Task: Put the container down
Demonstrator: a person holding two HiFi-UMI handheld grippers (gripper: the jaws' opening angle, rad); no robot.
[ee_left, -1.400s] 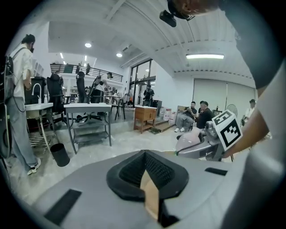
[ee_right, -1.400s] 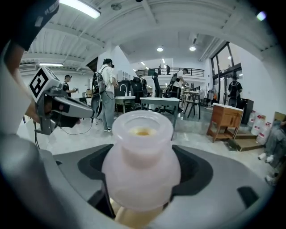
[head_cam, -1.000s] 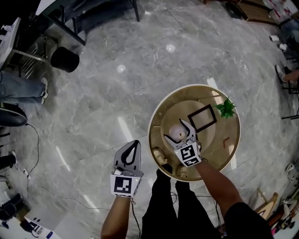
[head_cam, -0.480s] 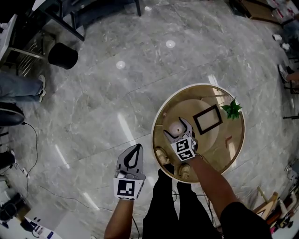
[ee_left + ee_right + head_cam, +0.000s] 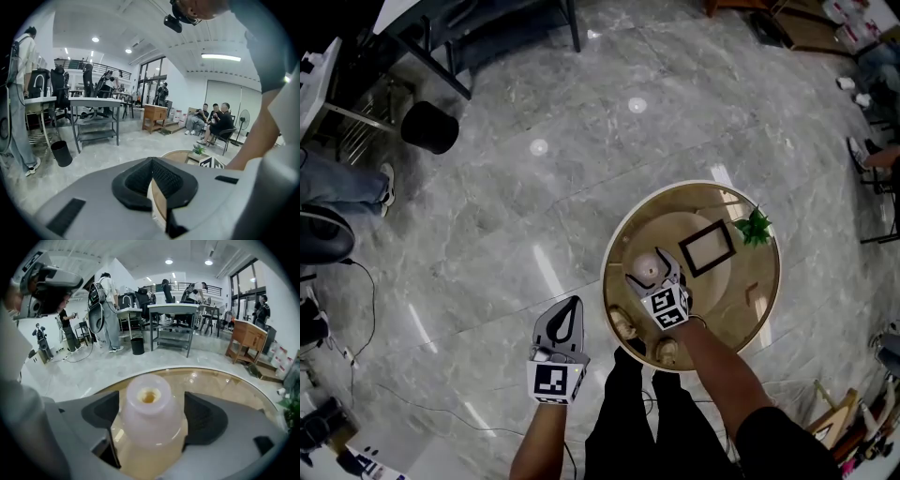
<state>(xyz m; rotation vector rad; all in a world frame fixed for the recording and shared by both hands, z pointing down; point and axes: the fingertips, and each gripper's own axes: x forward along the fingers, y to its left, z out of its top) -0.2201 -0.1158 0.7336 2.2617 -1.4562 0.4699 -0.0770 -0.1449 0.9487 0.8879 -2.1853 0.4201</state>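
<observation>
Table (image 5: 724, 309) round, glass-topped, on grey marble floor (image 5: 534, 216); right claw (image 5: 653, 269) grips container (image 5: 149, 414).

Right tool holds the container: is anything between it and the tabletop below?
Nothing visible. The container sits in the right tool over a bare patch of the round table. The picture frame and small plant stand farther off.

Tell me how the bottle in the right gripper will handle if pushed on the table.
The bottle looks like translucent plastic, so it is probably light and slightly squeezable. Its round body would likely roll if it tipped over. The table looks glossy, so a pushed bottle may slide rather than catch.
</observation>
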